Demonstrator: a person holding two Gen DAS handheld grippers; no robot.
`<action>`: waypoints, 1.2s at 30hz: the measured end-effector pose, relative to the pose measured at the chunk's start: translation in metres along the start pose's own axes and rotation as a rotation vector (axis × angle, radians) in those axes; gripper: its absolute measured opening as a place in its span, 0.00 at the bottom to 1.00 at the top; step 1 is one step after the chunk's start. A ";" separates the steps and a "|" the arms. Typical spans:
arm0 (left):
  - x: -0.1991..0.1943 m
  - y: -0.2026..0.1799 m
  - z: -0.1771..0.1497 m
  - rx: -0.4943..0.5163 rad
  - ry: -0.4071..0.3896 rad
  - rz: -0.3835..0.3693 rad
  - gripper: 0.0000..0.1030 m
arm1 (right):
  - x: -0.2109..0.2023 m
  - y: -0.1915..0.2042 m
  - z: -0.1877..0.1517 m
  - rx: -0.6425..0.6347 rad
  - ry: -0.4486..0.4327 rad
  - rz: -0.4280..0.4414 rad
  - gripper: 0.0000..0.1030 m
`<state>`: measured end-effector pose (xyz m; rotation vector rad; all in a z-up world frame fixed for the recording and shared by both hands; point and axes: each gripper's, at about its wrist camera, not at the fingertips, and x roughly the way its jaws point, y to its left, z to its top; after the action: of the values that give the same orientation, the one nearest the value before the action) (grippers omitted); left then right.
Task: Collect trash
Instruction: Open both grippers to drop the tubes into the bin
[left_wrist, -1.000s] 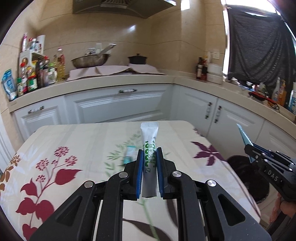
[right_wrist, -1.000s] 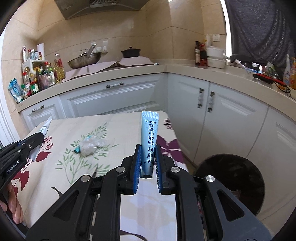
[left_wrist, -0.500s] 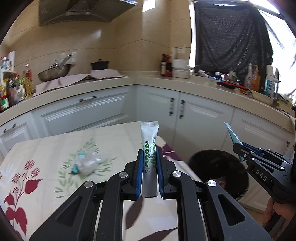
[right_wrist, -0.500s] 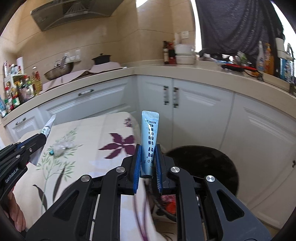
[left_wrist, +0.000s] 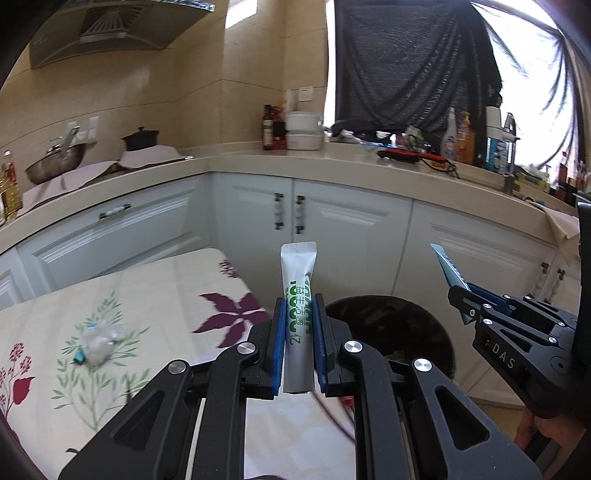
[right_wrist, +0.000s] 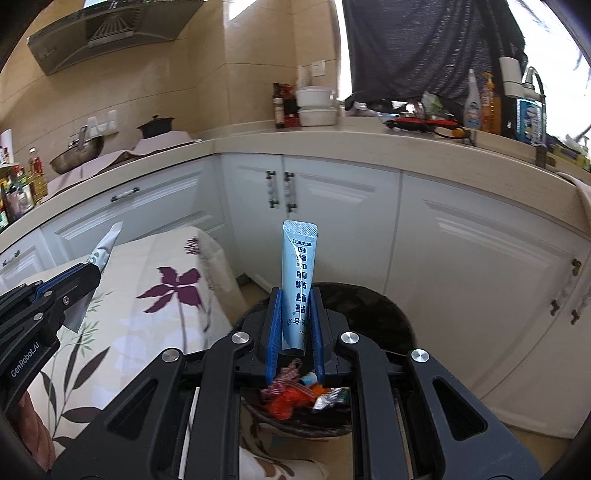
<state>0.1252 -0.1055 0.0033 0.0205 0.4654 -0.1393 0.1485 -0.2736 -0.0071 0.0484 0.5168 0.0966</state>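
Pinching a green sachet (left_wrist: 297, 317) in the left gripper (left_wrist: 298, 354) and a blue sachet (right_wrist: 298, 284) in the right gripper (right_wrist: 295, 332), nearing the bin (right_wrist: 384, 314), best releasing only once squarely above its mouth.

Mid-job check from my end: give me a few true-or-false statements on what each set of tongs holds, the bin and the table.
1. The left tongs grip a white sachet with green print. True.
2. The right tongs are empty. False: they grip a light blue sachet.
3. The black bin already holds trash. True.
4. The table has no trash left. False: a crumpled clear wrapper lies there.
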 end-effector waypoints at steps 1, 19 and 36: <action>0.002 -0.005 0.001 0.006 -0.003 -0.007 0.14 | 0.000 -0.004 -0.001 0.006 0.000 -0.008 0.14; 0.046 -0.047 -0.001 0.050 0.020 -0.061 0.14 | 0.018 -0.042 -0.008 0.058 0.018 -0.069 0.14; 0.086 -0.058 -0.007 0.056 0.087 -0.054 0.15 | 0.052 -0.052 -0.015 0.071 0.061 -0.085 0.14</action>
<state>0.1901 -0.1736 -0.0410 0.0692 0.5488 -0.2046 0.1904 -0.3190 -0.0496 0.0933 0.5829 -0.0031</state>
